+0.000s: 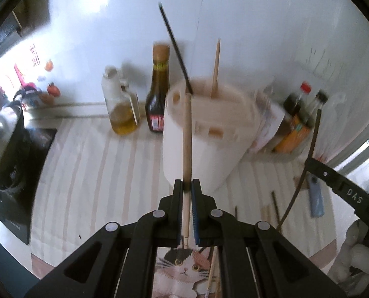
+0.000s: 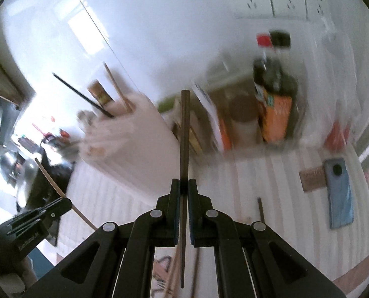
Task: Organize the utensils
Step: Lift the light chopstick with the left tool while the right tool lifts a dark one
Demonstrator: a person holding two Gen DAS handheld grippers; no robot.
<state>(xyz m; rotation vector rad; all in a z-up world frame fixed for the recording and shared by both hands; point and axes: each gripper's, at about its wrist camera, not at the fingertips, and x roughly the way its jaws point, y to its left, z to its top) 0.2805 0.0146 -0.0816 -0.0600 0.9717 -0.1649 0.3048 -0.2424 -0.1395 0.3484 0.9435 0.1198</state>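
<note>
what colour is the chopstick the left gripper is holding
Pale, light wood chopstick, clearest in the left wrist view.

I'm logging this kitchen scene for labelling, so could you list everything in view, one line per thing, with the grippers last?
holder: 1, white, mid-counter, tilted or blurred
black chopstick: 1, standing in holder
wooden chopstick: 1, tan, standing in holder
light chopstick: 1, pale wood, in left gripper
dark chopstick: 1, brown, in right gripper
loose chopsticks: several, brown, on the cloth right of holder
oil jug: 1, clear with yellow oil, by wall
sauce bottle: 1, dark, beside jug
condiment bottles: at least 2, dark, red and black caps, right by wall
phone: 1, blue, right on cloth
cloth: 1, striped white
left gripper: shut on light chopstick
right gripper: shut on dark chopstick
</note>
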